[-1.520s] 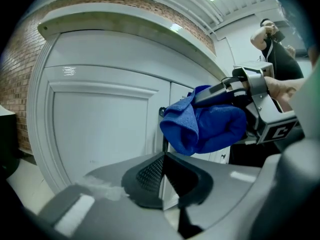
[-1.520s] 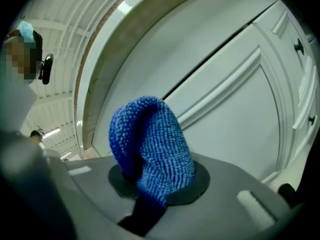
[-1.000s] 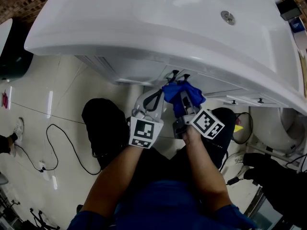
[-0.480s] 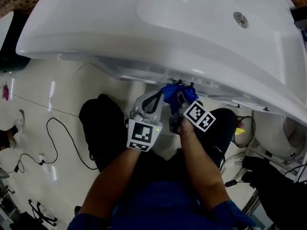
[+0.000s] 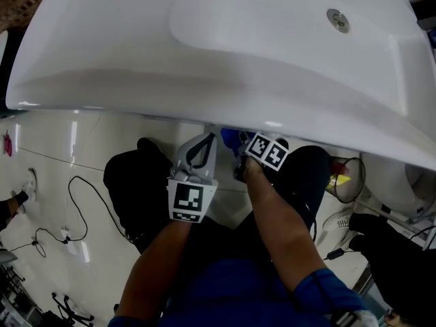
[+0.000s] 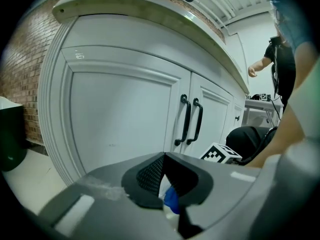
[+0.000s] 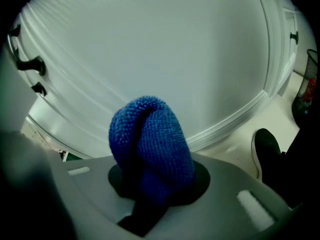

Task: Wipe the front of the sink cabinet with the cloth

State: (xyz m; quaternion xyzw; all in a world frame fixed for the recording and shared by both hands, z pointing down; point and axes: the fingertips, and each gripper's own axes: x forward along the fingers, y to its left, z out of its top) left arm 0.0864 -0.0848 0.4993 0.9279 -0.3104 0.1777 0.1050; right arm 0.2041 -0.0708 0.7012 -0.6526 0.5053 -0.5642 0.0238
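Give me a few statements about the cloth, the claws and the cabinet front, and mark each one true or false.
1. The right claw is shut on a blue cloth. True.
2. The cabinet doors are dark wood. False: they are white.
3. The doors carry black handles. True.
4. One door stands wide open. False: both doors in the left gripper view are closed.
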